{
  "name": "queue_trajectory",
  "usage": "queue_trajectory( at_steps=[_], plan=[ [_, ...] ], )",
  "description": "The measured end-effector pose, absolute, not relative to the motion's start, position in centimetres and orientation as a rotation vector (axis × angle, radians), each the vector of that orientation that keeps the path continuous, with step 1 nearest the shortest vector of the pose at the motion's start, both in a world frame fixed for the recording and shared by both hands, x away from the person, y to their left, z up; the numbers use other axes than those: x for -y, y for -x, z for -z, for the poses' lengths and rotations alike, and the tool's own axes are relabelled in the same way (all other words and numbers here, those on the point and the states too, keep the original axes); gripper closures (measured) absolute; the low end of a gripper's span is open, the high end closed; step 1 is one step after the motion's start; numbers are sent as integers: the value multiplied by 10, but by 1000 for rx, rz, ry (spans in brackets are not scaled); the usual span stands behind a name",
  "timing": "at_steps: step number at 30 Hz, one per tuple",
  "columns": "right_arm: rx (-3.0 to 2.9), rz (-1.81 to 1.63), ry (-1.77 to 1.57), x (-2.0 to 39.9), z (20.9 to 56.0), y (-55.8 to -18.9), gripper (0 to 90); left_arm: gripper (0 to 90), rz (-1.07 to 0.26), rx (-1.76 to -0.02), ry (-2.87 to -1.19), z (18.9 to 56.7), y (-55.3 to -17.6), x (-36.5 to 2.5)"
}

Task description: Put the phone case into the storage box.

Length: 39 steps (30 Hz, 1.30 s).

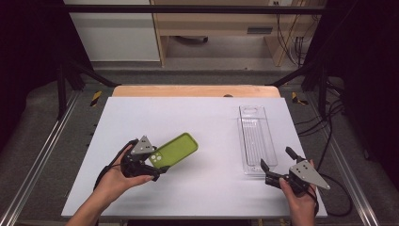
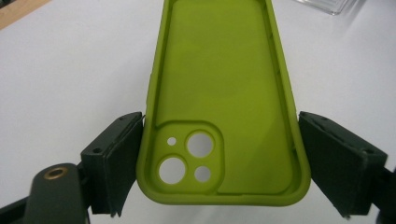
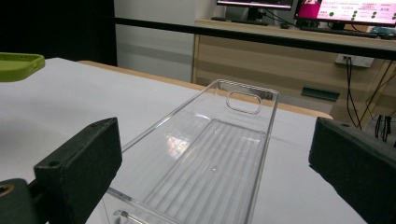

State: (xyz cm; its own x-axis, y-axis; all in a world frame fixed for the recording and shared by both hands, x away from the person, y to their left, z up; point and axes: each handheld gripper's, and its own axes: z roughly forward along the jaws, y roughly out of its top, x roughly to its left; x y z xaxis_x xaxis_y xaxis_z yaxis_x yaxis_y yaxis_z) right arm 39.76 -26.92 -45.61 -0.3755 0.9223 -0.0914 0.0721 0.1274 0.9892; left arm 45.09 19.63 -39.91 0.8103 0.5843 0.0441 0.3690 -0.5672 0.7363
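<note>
Green phone case [image 2: 224, 93] — pinched, seemingly, by left gripper [image 1: 155, 168]; right gripper [image 1: 277, 165] fingers spread.

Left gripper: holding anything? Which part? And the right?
The left gripper grips the green phone case across its two long sides at the camera-cutout end. The right gripper stands open before the clear tray, holding nothing.

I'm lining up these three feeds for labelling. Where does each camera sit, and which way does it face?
High view: above the person's side, looking forward and down on the white table; both hands and tongs show.
Left gripper view: rides the left tongs, looking along the jaws that clamp the green phone case.
Right gripper view: rides the right tongs, open, facing the clear tray.
Shared: the high view and both gripper views show the case and tray.
</note>
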Motion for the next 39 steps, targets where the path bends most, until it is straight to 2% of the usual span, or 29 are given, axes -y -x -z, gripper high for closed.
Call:
queue_trajectory(
  at_steps=[13,39],
  plan=[
    [-1768,-1313,-854,242,437,-403,32,164,-358,-657,-2245,379,-452,-200],
    [-2033,-1196,-523,181,403,-416,32,163,-390,-617,-2314,369,-451,-194]
  ],
)
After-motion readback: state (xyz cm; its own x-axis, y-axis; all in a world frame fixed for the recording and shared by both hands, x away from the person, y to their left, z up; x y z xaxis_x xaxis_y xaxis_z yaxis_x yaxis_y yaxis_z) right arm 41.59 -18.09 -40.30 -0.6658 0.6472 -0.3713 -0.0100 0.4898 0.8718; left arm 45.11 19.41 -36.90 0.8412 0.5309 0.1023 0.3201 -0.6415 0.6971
